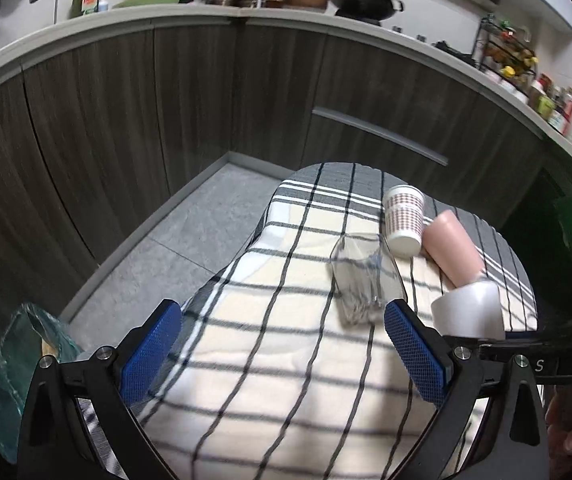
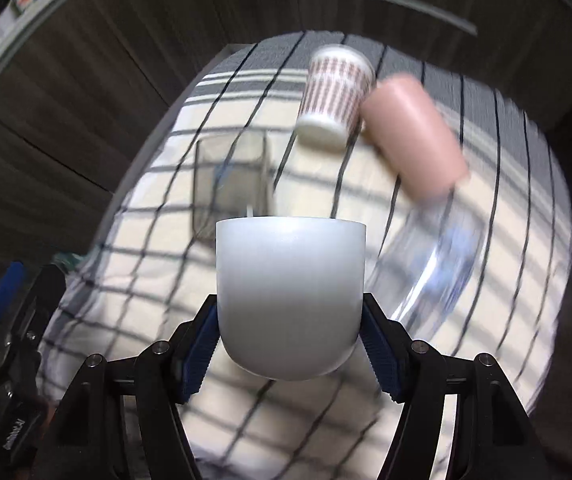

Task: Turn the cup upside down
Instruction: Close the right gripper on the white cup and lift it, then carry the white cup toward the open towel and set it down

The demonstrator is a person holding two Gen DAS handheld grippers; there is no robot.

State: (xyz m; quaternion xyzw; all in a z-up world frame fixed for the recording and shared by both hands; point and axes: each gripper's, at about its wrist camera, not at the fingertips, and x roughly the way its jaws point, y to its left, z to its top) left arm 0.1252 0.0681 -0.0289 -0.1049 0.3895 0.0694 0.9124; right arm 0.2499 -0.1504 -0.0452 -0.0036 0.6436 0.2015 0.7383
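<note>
My right gripper (image 2: pixel 290 340) is shut on a white cup (image 2: pixel 290 288) and holds it above the checked cloth (image 2: pixel 157 248), its rim away from the camera. The white cup also shows in the left wrist view (image 1: pixel 470 308). My left gripper (image 1: pixel 281 348) is open and empty above the cloth (image 1: pixel 269 340), left of the white cup. A clear glass (image 1: pixel 366 276) lies on the cloth just past its right finger; in the right wrist view it (image 2: pixel 231 180) lies left of the cup. The scene behind the cup is blurred.
A patterned paper cup (image 1: pixel 404 220) and a pink cup (image 1: pixel 452 248) stand at the cloth's far right. A large clear vessel (image 2: pixel 438 256) is blurred right of the white cup. Dark cabinets (image 1: pixel 125 120) and grey floor (image 1: pixel 189 232) lie beyond. A green bag (image 1: pixel 17 360) sits lower left.
</note>
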